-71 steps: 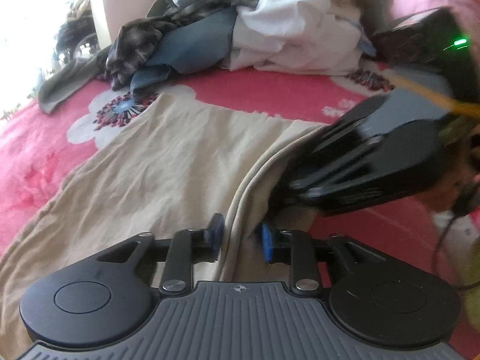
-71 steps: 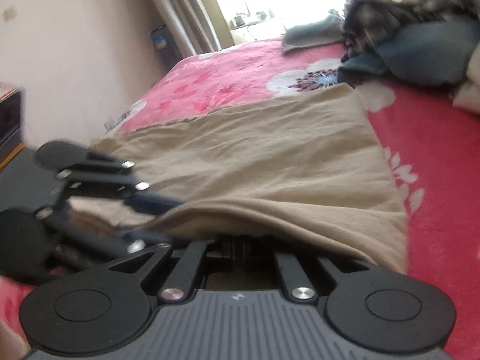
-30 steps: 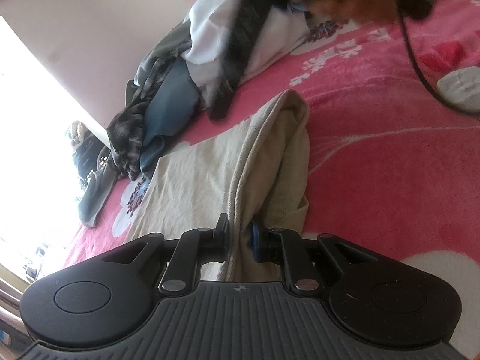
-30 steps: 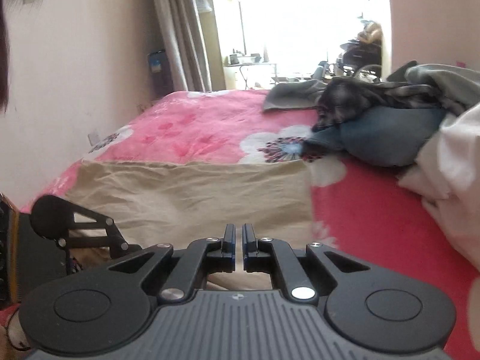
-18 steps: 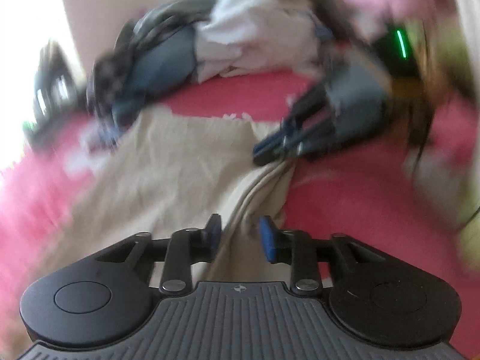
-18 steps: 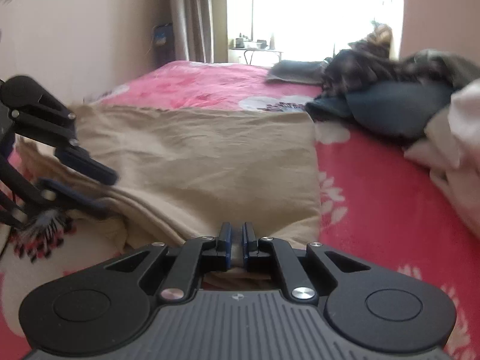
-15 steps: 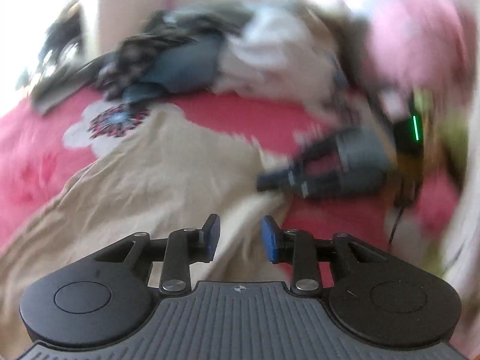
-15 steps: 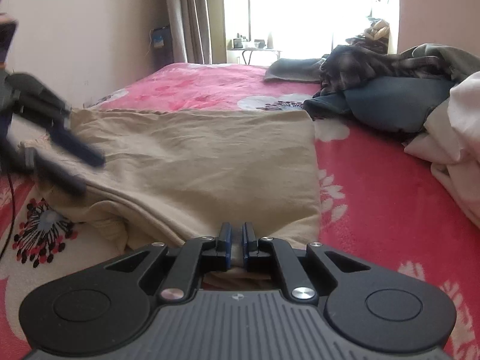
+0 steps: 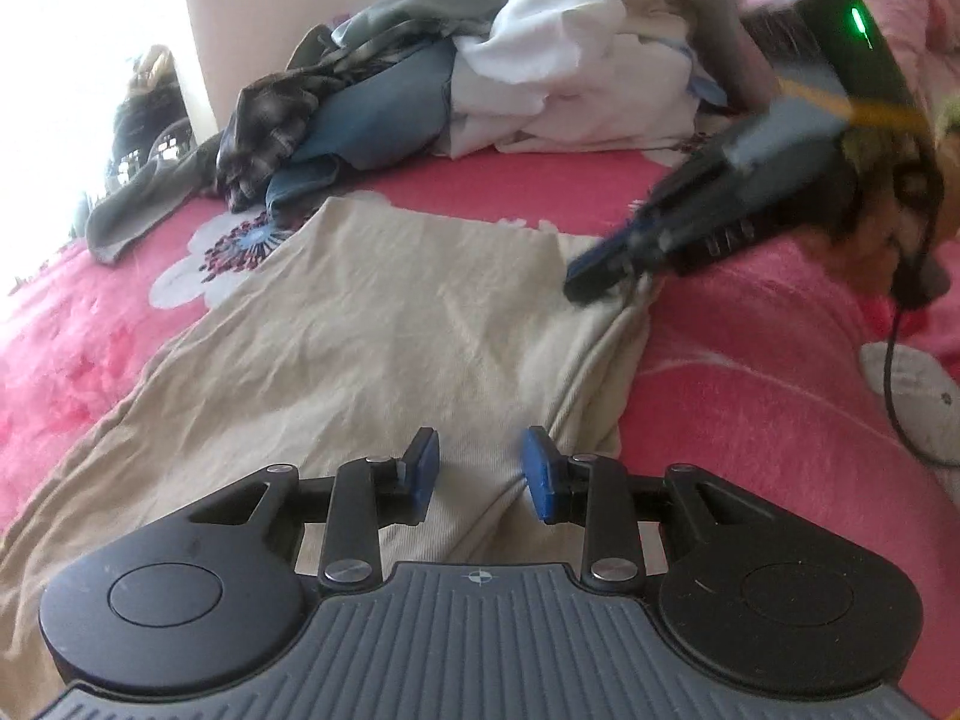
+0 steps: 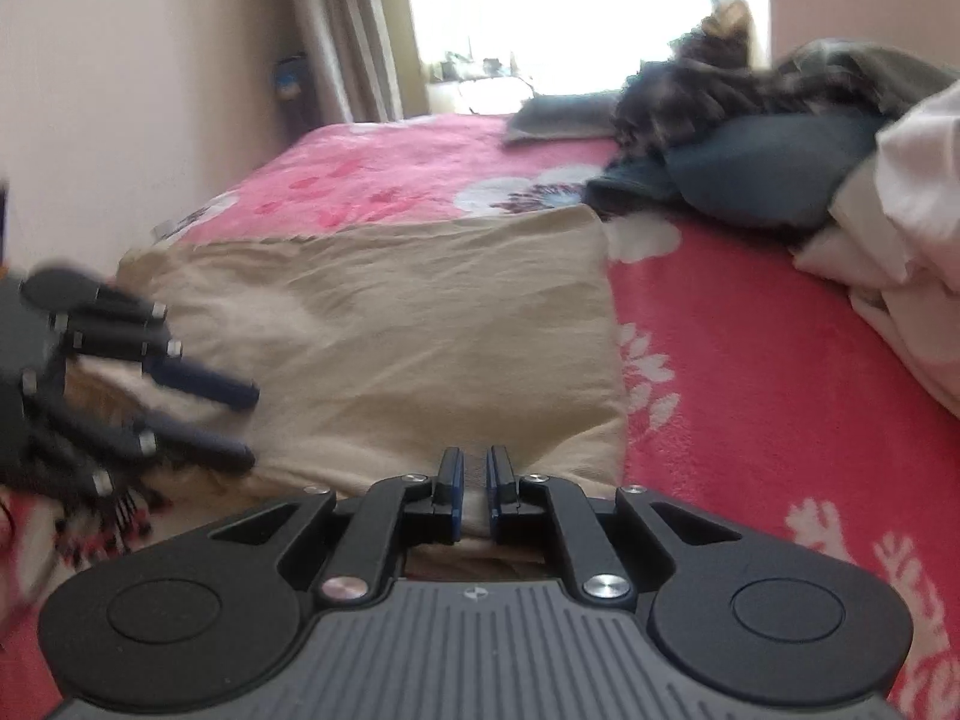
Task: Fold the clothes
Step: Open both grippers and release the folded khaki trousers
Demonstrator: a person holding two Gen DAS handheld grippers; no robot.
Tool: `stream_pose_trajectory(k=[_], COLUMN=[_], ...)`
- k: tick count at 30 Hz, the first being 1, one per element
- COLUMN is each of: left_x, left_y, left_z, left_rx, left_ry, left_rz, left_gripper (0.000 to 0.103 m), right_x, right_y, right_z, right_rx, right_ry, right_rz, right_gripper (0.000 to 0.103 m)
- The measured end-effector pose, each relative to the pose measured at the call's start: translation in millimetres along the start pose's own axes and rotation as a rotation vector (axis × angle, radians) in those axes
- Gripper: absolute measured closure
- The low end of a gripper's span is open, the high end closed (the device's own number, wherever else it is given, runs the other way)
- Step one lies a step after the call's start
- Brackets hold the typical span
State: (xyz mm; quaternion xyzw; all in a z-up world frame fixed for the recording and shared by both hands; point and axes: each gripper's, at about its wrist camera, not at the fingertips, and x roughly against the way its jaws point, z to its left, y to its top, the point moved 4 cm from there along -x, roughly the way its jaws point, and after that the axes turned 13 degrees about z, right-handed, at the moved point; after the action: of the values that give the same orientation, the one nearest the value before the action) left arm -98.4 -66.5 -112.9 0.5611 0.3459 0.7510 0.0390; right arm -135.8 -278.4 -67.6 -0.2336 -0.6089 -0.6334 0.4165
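Pink floral bedding (image 9: 750,396) covers the bed in both views, with a bright window at twelve o'clock in the right wrist view. At nine o'clock in that view the left tool (image 10: 243,420) reaches in over the near-left edge of the beige garment (image 10: 420,330), its two dark fingers spread apart. That garment lies flat across the middle of the bed, its far edge near a white flower print. At six o'clock the right tool (image 10: 474,486) has its jaws nearly pressed together, pinching the garment's near edge between the blue pads.

From the left wrist view, the beige garment (image 9: 372,330) fills the span from nine o'clock to the centre. The left tool (image 9: 480,468) at six o'clock has just been opening; its pads stand apart with a ridge of cloth lying between them, not gripped. At two o'clock the right tool (image 9: 594,276) clamps the garment's far right corner. A heap of unfolded clothes (image 9: 480,78) lies at twelve o'clock, well apart from the garment.
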Motion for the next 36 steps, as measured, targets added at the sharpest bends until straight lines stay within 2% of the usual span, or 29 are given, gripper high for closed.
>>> stream_pose_trajectory(k=[1,3,6,8,10,24,30,36], left_x=[-1,-2,-3,-3,-3,-3,-3,1], left_y=[1,1,3,2,3,8,10,12], left_z=[-1,-2,0,0,-1,-2,0,2], left_rx=[-0.007,-0.013,0.004,0.012,0.008,0.016,0.036,0.055], left_ry=[0.007,0.018,0.014,0.010,0.017,0.062,0.084,0.092], left_rz=[-0.003,-0.007,-0.004,-0.001,0.000,0.025,0.038,0.039], left_gripper=[0.072,0.072,0.072,0.072,0.071,0.062,0.051,0.051], right_x=[5,11,13,-4,-14,-17,-16,-17], right_y=[5,9,11,2,-7,-5,-4,-4], right_z=[3,15,34,34,29,31,31,29], right_rx=[-0.003,0.052,0.165,0.184,0.166,0.160,0.146,0.134], right_ry=[0.001,-0.001,-0.016,-0.030,-0.034,-0.044,-0.039,-0.034], right_rz=[-0.008,-0.034,-0.057,0.022,0.035,0.054,0.059,0.059], right_gripper=[0.090,0.090,0.076,0.072,0.072,0.071,0.071,0.070])
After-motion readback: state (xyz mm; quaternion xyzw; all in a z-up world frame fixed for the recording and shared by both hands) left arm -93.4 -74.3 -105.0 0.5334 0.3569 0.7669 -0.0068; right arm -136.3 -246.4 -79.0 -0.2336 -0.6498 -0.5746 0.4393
